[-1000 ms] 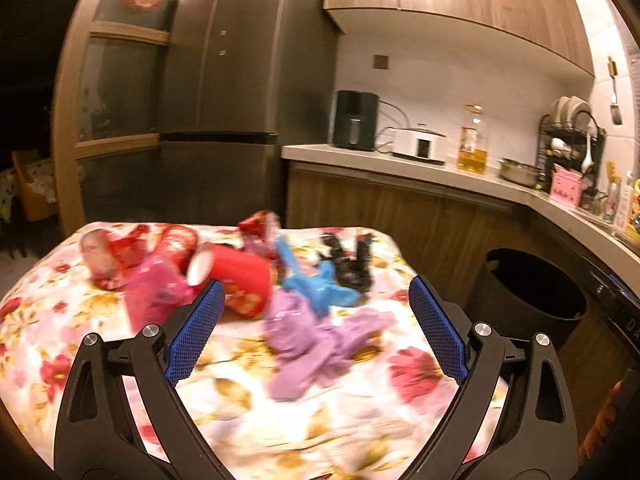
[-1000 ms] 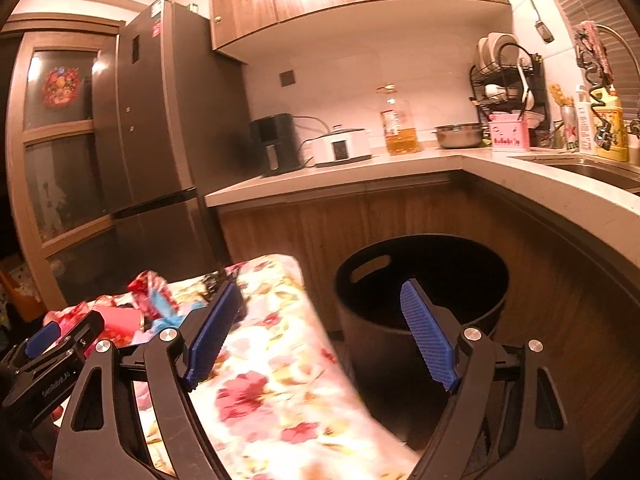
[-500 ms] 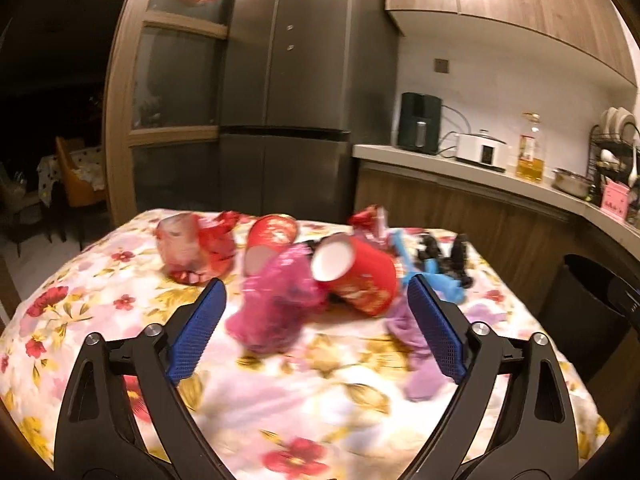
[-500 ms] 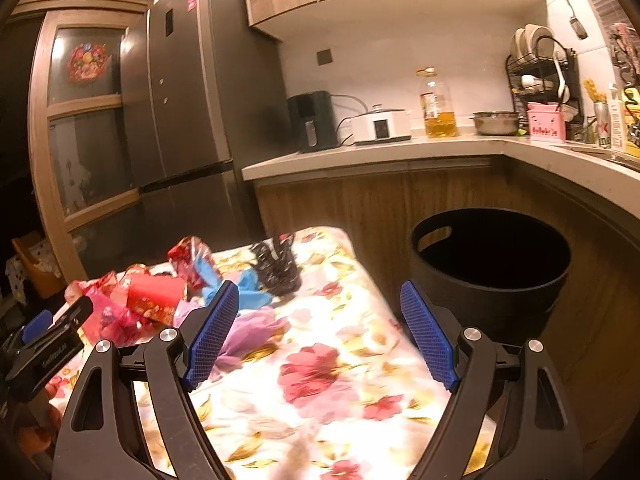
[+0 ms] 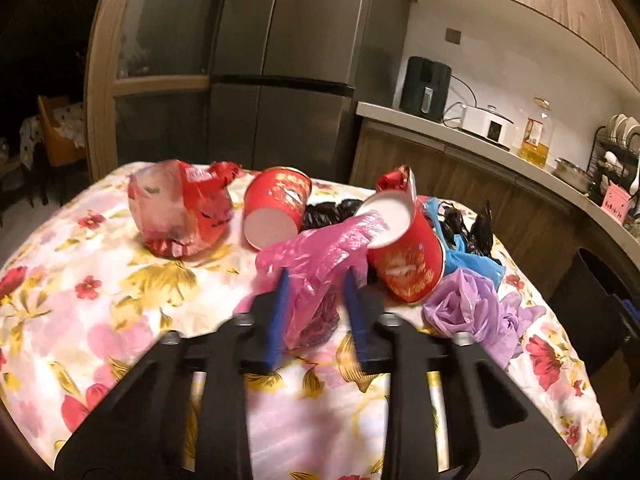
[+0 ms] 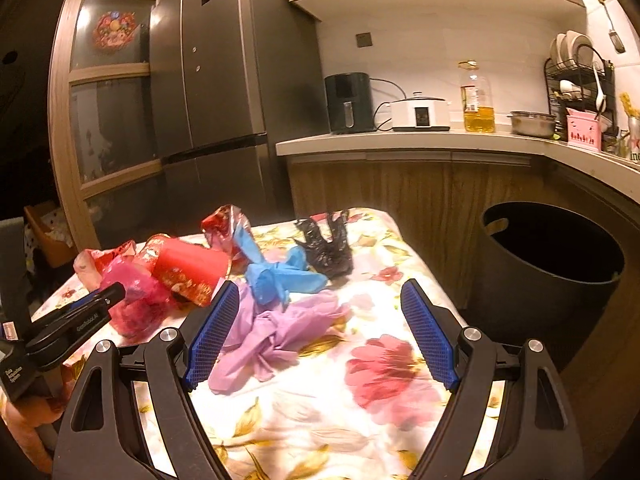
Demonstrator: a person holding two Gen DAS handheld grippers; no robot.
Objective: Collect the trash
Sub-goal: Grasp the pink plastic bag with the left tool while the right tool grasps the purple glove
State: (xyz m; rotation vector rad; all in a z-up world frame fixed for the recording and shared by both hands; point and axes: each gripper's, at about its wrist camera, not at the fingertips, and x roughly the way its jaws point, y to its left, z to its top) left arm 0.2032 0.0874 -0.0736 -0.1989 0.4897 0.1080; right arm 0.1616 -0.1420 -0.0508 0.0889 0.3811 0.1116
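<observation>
On the table with its flowered cloth, the trash lies bunched toward the far edge. Nearest the far left corner sits a crumpled red-and-clear bag, and just right of it a red paper cup lies on its side with its base toward the camera. Next comes the pink plastic bag, which the left gripper has its blue pads closed in on from both sides, pinching the plastic between them. A second red cup lies tipped against the pink bag's right side, with a red foil wrapper behind it. Further right lie a blue glove, a black bag toward the far right corner, and a purple glove closer to the near edge. The right gripper hangs over the purple glove with its jaws spread wide, touching nothing. Off the table's right edge stands a black bin on the floor, beside the wooden counter.
</observation>
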